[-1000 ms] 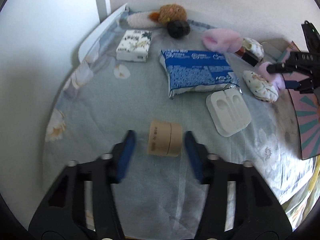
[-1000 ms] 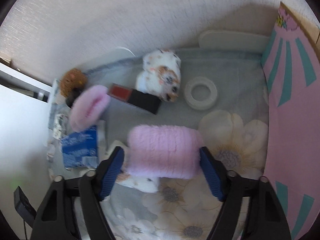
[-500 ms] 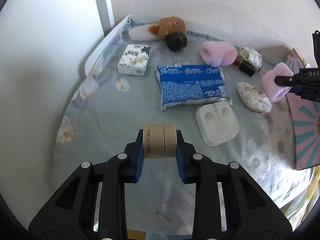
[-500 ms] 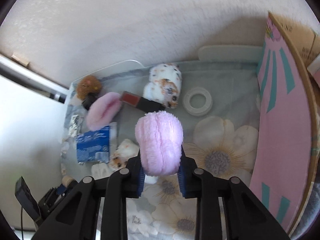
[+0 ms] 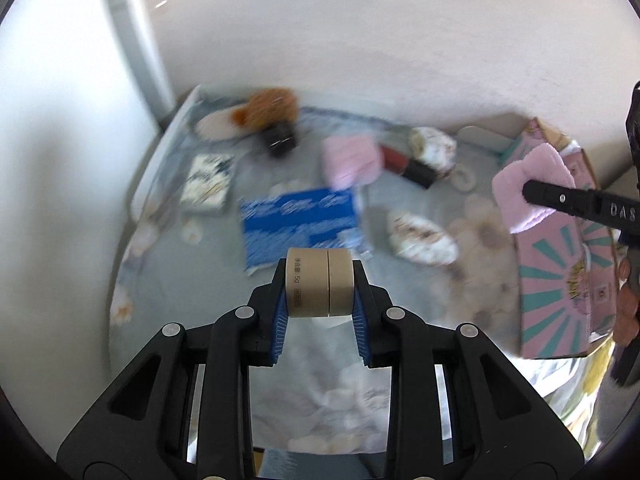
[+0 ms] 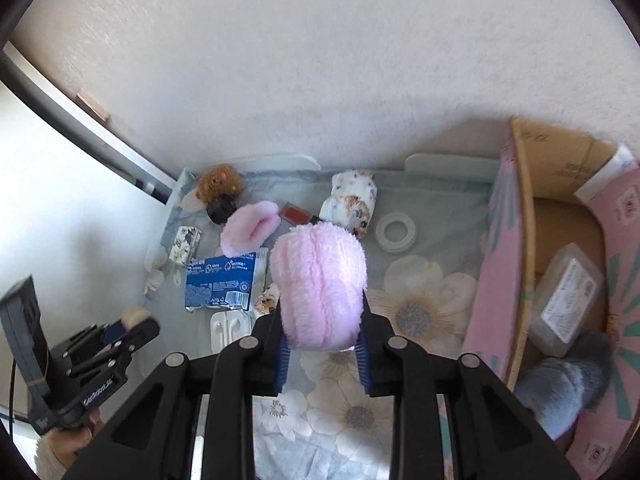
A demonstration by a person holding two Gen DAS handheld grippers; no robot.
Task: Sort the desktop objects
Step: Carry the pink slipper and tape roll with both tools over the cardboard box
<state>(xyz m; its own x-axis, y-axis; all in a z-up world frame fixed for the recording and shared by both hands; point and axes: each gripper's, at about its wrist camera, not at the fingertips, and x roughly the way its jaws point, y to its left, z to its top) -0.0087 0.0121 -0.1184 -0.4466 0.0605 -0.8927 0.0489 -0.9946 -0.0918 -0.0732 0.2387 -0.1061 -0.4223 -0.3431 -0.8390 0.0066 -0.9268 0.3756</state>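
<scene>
My left gripper [image 5: 320, 296] is shut on a tan cardboard roll [image 5: 319, 282] and holds it up above the flowered tablecloth [image 5: 180, 276]. My right gripper [image 6: 322, 344] is shut on a fluffy pink plush piece [image 6: 320, 288], lifted above the table. From the left wrist view the same pink piece [image 5: 528, 188] hangs beside the open pink carton [image 5: 560, 276] at the right. In the right wrist view the carton [image 6: 504, 264] holds a clear plastic box [image 6: 568, 296] and a grey fluffy item [image 6: 560, 384].
On the cloth lie a blue packet [image 6: 220, 280], a pink fluffy slipper [image 6: 250, 226], a red and black box [image 6: 298, 214], two patterned pouches [image 6: 352, 200] [image 5: 422, 238], a white ring [image 6: 396, 232], a white earbud tray [image 6: 230, 326], a tissue pack [image 5: 208, 184] and a brown plush [image 5: 268, 110].
Both grippers closed on their objects, the left on the tan roll and the right on the pink plush, and lifted them off the table. The right one has moved toward the carton.
</scene>
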